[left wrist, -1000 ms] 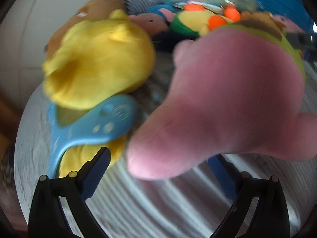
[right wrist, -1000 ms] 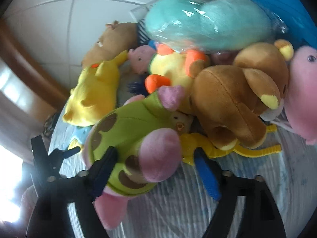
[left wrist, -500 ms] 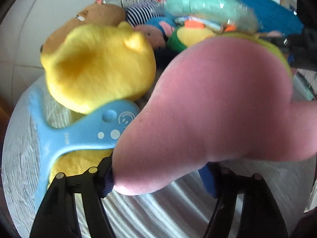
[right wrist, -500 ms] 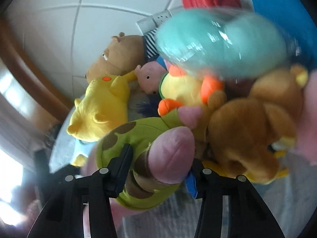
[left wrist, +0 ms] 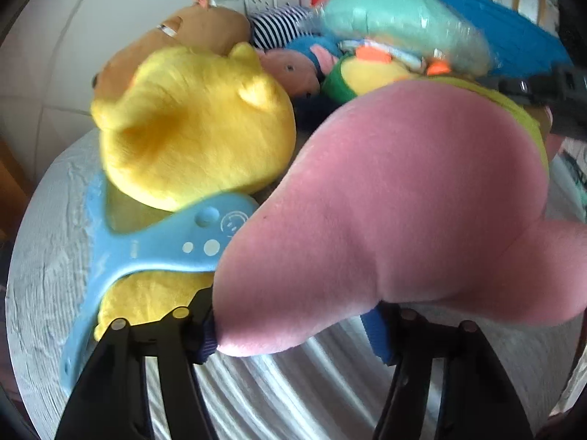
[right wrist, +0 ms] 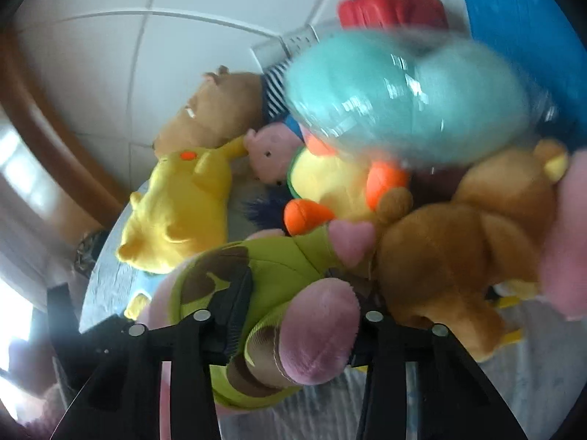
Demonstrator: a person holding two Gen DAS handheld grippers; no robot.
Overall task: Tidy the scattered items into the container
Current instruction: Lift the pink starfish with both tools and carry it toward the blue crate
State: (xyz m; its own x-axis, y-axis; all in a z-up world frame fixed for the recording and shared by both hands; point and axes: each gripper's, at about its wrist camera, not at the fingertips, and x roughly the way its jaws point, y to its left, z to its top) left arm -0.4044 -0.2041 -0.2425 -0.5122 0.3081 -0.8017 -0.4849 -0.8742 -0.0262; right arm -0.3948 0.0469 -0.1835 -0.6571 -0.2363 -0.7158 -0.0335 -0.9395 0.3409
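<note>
A pink plush toy in a green spotted outfit fills the left wrist view. My left gripper is shut on its pink end. In the right wrist view my right gripper is shut on the same toy's pink limb and green sleeve. Both grippers hold it above the striped cloth surface. A blue container edge shows at the far right, also in the right wrist view.
Plush toys are piled behind: a yellow one, a brown capybara, a teal one in plastic wrap, a brown bear, a duck. A light blue plastic piece lies under the yellow toy. A red bag stands behind.
Both grippers closed on the pink and green toy, one at each end, and lifted it off the surface. The pile behind now sits lower in both views.
</note>
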